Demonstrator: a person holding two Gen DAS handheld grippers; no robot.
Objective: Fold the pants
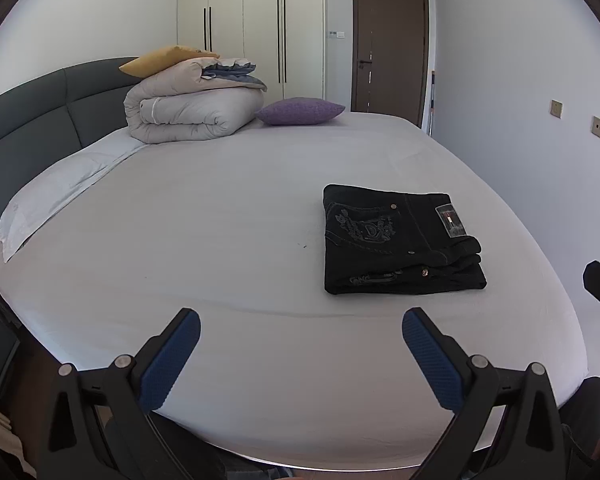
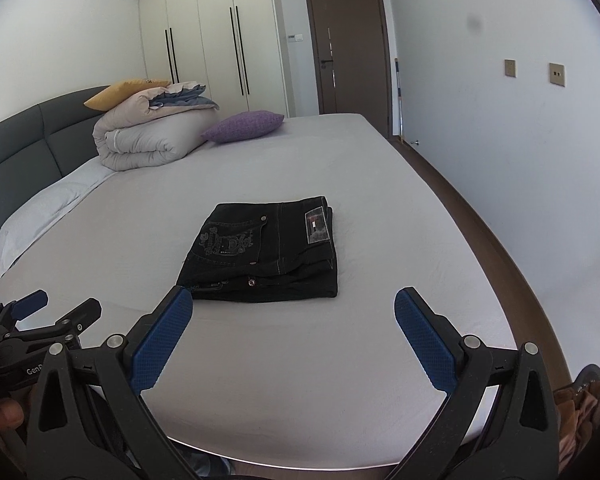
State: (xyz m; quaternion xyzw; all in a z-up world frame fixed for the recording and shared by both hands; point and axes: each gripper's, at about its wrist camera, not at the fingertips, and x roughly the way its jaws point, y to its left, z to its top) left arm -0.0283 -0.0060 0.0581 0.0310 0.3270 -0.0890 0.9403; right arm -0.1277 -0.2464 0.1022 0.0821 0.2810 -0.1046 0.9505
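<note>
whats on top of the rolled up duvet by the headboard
A yellow pillow and folded grey-blue bedding rest on the duvet. Anything beneath them is hidden.

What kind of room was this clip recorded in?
A home bedroom, most likely: a large bed with a padded headboard, a built-in wardrobe beside a door, and folded black pants lying on the sheet.

White-sheeted bed (image 1: 220, 208), folded black pants (image 1: 400, 240), rolled duvet (image 1: 192, 110), purple cushion (image 1: 300, 111), white pillow (image 1: 56, 196)
</note>
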